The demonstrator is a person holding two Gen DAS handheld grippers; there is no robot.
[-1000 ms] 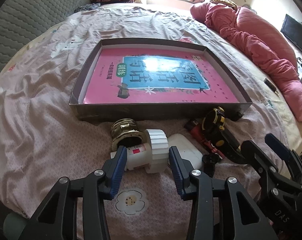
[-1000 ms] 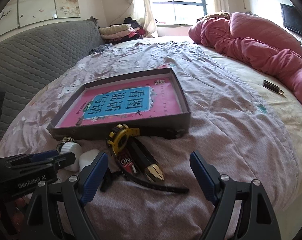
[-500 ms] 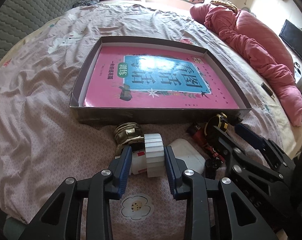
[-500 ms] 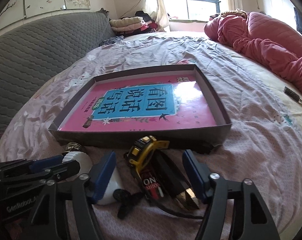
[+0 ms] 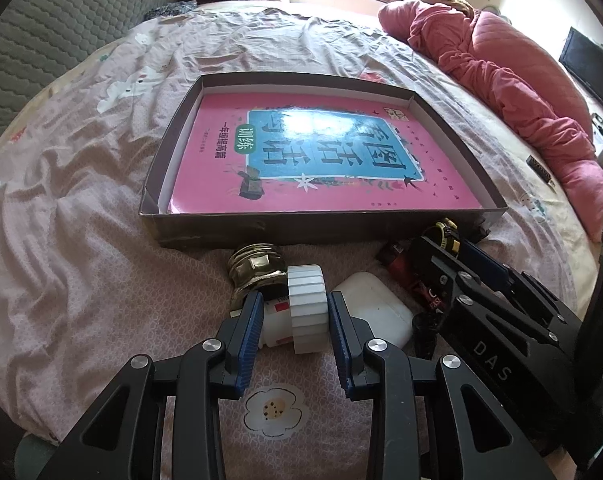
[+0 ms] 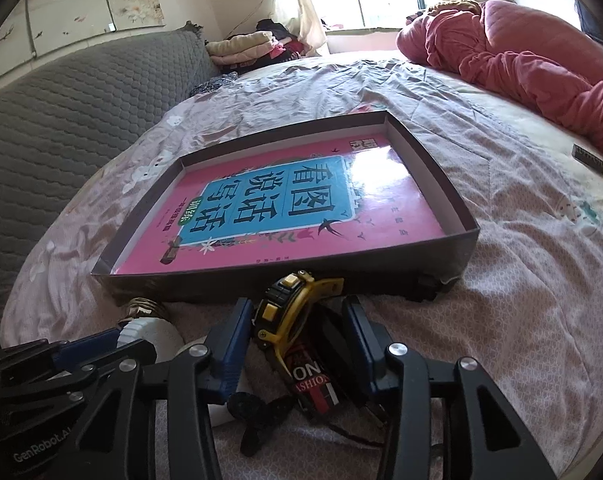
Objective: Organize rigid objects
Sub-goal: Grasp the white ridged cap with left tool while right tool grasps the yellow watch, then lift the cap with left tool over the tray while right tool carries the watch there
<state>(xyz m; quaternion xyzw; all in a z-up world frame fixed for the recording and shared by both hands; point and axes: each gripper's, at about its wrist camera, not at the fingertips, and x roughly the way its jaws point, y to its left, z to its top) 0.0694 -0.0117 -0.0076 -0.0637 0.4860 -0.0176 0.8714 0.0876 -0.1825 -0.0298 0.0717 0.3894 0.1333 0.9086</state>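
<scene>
A shallow dark box lies on the bed with a pink book inside. In front of it lie a white bottle with a ribbed cap, a brass fitting, a white earbud case, a yellow-black tape measure and a red-black object. My left gripper has its pads against both sides of the bottle's cap. My right gripper straddles the tape measure, pads close to its sides but slightly apart.
A pink quilt is heaped at the far right of the bed. A grey padded headboard runs along the left. Folded clothes sit by the window. A small dark object lies on the sheet at right.
Both grippers moved forward and narrowed. The left closed onto the bottle's cap; the right came down around the tape measure.
</scene>
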